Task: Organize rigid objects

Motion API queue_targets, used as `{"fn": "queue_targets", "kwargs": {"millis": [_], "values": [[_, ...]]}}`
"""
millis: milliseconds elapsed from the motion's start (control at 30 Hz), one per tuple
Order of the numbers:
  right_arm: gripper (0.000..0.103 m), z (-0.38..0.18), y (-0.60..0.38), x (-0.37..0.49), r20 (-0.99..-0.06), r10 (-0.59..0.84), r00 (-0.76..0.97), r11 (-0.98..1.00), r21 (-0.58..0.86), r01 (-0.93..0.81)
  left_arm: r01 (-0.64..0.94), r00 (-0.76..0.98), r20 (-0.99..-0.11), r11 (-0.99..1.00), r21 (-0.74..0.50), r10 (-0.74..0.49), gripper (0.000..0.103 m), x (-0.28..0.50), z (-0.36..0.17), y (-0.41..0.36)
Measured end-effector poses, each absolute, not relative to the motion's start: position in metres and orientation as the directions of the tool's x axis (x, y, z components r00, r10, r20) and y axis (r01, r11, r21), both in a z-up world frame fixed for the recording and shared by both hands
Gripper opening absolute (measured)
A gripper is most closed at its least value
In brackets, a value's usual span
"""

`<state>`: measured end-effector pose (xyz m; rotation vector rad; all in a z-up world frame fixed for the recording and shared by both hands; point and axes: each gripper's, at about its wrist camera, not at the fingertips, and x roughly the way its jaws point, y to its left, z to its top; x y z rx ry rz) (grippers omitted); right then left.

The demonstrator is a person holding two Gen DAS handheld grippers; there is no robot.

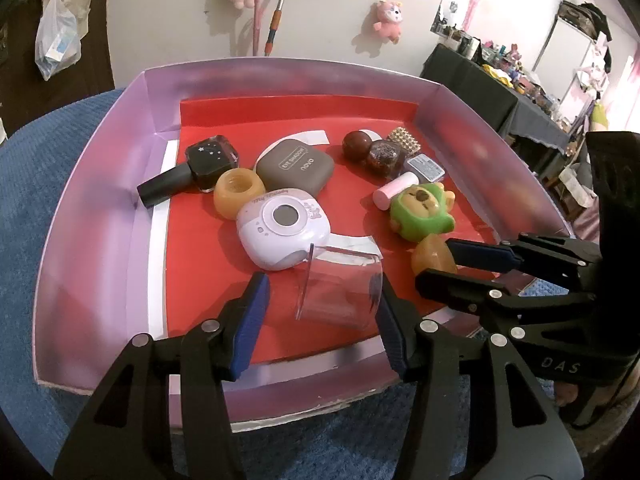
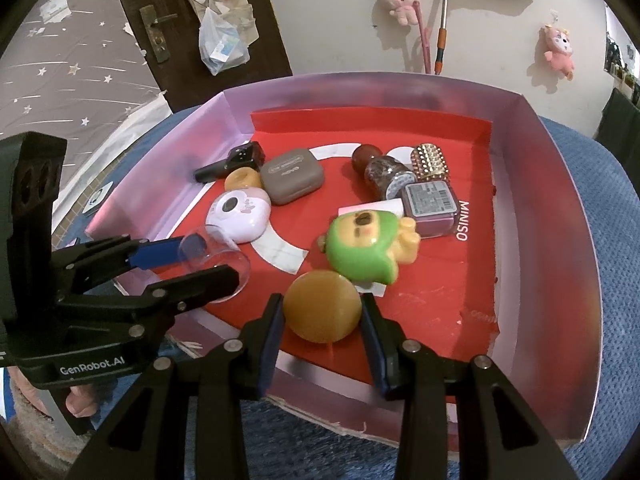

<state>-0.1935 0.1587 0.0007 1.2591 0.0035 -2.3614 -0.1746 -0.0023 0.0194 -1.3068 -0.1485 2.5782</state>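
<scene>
Nearest, left claw [image 1: 318, 308] straddles a clear plastic cup [image 1: 340, 284] lying on its side on the box's red floor, left pad off it: open. Right claw [image 2: 322, 320] brackets an amber round lump [image 2: 322, 306]; contact uncertain. Beyond: white round-cornered gadget [image 1: 282, 230], green-hooded bear figure [image 2: 366, 246], grey eyeshadow case [image 1: 296, 170], against the lilac cardboard box's far wall [image 1: 280, 80].

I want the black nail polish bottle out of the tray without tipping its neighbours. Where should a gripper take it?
Probably by its long black cap, which sticks out toward the tray's lilac wall with bare floor on both sides. The bottle lies on its side, its square glass body close against the amber ring, so come from above with the fingers across the cap.
</scene>
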Motion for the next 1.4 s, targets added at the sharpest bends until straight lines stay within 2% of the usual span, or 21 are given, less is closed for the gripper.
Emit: {"fn": "queue_targets", "kwargs": {"millis": [367, 433, 467, 800, 867, 1167, 1267, 1400], "values": [[0.044, 0.002, 0.157, -0.195, -0.787, -0.393, -0.476, -0.893, 0.204, 0.4, -0.172, -0.567, -0.781, -0.964, -0.201, 0.264, 0.051, -0.176, 0.018, -0.002], [0.045, 0.002, 0.156, -0.195, -0.788, -0.392, -0.475, -0.894, 0.203, 0.401, -0.173, -0.569, -0.778, -0.964, -0.203, 0.266, 0.061, -0.176, 0.018, -0.001], [0.046, 0.002, 0.156, -0.195, -0.789, -0.391, -0.474, -0.894, 0.202, 0.4, -0.171, -0.574, -0.776, -0.965, -0.201, 0.263, 0.062, -0.175, 0.019, -0.002], [0.051, 0.001, 0.158, -0.194, -0.787, -0.388, -0.48, -0.897, 0.201, 0.395, -0.167, -0.581, -0.769, -0.964, -0.208, 0.266, 0.063, -0.173, 0.02, -0.003], [0.057, 0.003, 0.159, -0.192, -0.782, -0.389, -0.487, -0.898, 0.202, 0.392, -0.165, -0.588, -0.766, -0.965, -0.202, 0.26, 0.063, -0.171, 0.022, -0.003], [0.07, 0.017, 0.166, -0.179, -0.75, -0.386, -0.537, -0.905, 0.193, 0.38, -0.143, -0.634, -0.743, -0.977, -0.159, 0.214, 0.063, -0.158, 0.033, -0.004], [0.073, 0.023, 0.167, -0.173, -0.737, -0.383, -0.556, -0.907, 0.185, 0.379, -0.13, -0.649, -0.736, -0.981, -0.145, 0.194, 0.073, -0.153, 0.035, -0.006], [0.079, 0.031, 0.167, -0.163, -0.72, -0.38, -0.58, -0.908, 0.171, 0.383, -0.116, -0.669, -0.722, -0.985, -0.13, 0.175, 0.074, -0.145, 0.038, -0.009]]}}
